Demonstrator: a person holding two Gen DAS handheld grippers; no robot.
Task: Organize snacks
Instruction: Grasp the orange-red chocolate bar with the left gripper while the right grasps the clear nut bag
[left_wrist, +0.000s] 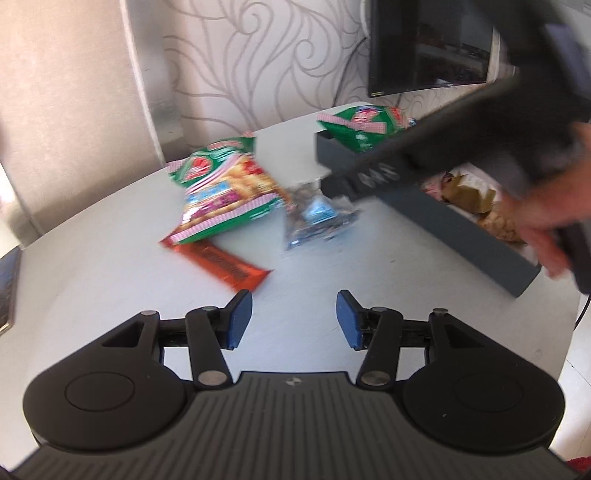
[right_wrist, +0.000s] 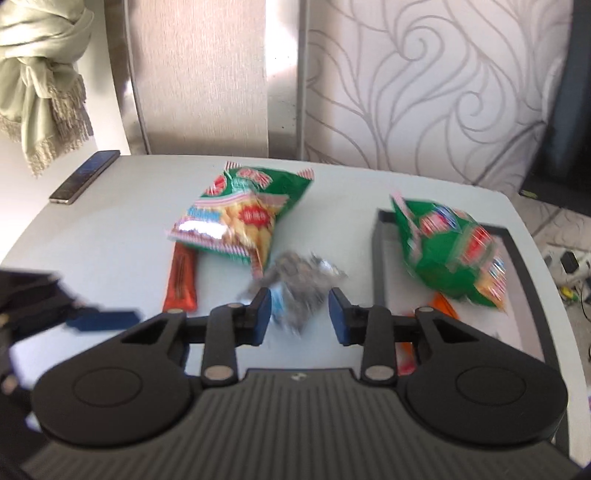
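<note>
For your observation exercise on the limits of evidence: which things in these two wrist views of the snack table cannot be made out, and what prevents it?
- Printed wording on the clear packet: motion blur, both views.
- Contents of the dark box: left view, the right gripper and hand cover much of it.
- Orange bar: right view, the top end lies under the green bag.
- Phone: left view, cut off by the edge.

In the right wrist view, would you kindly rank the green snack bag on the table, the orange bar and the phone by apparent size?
1. green snack bag, clearly largest.
2. orange bar and phone: similar; the phone lies farther away, so no ranking.
</note>
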